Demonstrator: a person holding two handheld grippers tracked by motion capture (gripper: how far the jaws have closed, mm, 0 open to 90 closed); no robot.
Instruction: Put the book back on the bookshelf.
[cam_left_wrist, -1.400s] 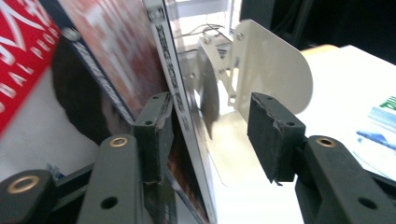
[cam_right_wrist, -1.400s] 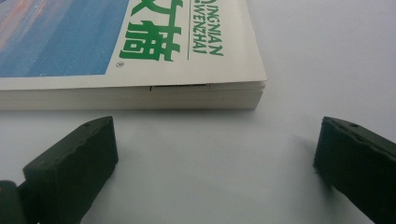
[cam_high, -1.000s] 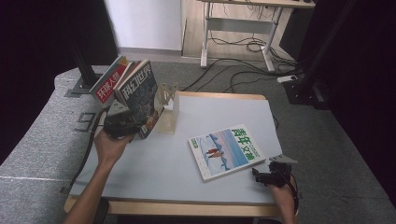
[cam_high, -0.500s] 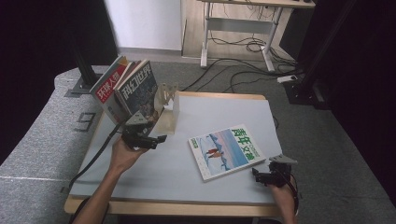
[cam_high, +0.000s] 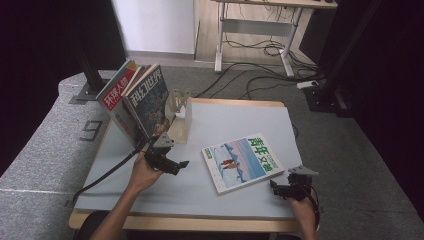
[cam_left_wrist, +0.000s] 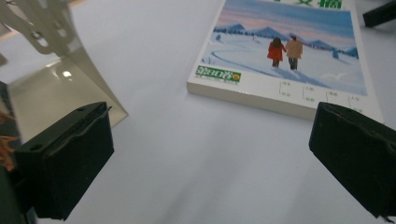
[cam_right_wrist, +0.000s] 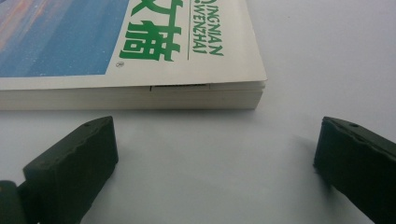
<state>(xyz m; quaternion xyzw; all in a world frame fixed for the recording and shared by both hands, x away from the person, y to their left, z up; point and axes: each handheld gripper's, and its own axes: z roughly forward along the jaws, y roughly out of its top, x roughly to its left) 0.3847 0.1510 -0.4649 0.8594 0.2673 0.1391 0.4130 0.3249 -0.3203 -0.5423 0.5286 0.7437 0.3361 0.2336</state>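
Note:
A magazine with a snow scene on its cover (cam_high: 242, 161) lies flat on the pale table (cam_high: 240, 120), right of centre. Two more magazines (cam_high: 145, 100) lean upright against a clear bookend (cam_high: 181, 112) at the back left. My left gripper (cam_high: 183, 164) hovers low over the table between the bookend and the flat magazine. Its jaws have just been opening and stand wide with nothing between them (cam_left_wrist: 212, 158); the flat magazine (cam_left_wrist: 289, 70) lies ahead of them. My right gripper (cam_high: 274, 186) rests open at the magazine's near right corner (cam_right_wrist: 140, 46), its jaws (cam_right_wrist: 212, 163) clear of it.
The bookend's base (cam_left_wrist: 60, 88) sits close to my left jaw. The table's front edge (cam_high: 200, 222) runs just behind both hands. A cable (cam_high: 105, 175) trails from the left gripper off the table's left side. A desk frame and floor cables (cam_high: 260, 47) stand beyond the table.
My left hand has come down and to the right, away from the leaning magazines to just above the table, and its jaws have spread. The right gripper has stayed put.

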